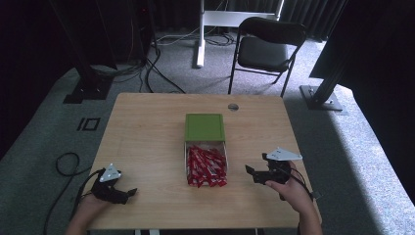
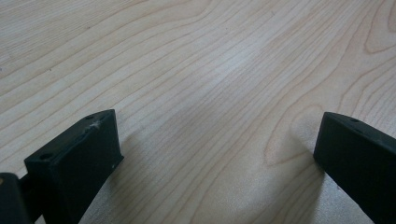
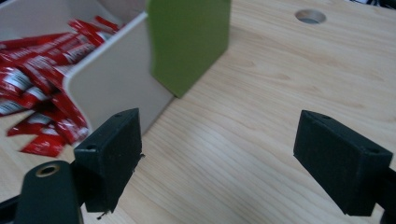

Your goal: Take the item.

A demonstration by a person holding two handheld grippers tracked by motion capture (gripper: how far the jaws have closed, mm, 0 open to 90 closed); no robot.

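Looks like a lab or recording studio, not a home. Grey carpet floor (image 1: 352, 161), black curtains (image 1: 313, 14) along the back at 12 o'clock and dark drapes on both sides. Black metal stands bolted to floor plates at 10 o'clock (image 1: 85, 90) and 2 o'clock (image 1: 320, 98), rig-style framing. Loose cables (image 1: 151, 68) run over the carpet at 11 o'clock. One folding chair (image 1: 266, 49) and a white stand leg (image 1: 199, 34) at 12 o'clock. Single light-wood table (image 1: 147, 147) in the middle with a cable grommet hole (image 1: 233, 106), office-desk type. Black tape square marked on the carpet (image 1: 88, 124) at 9 o'clock.
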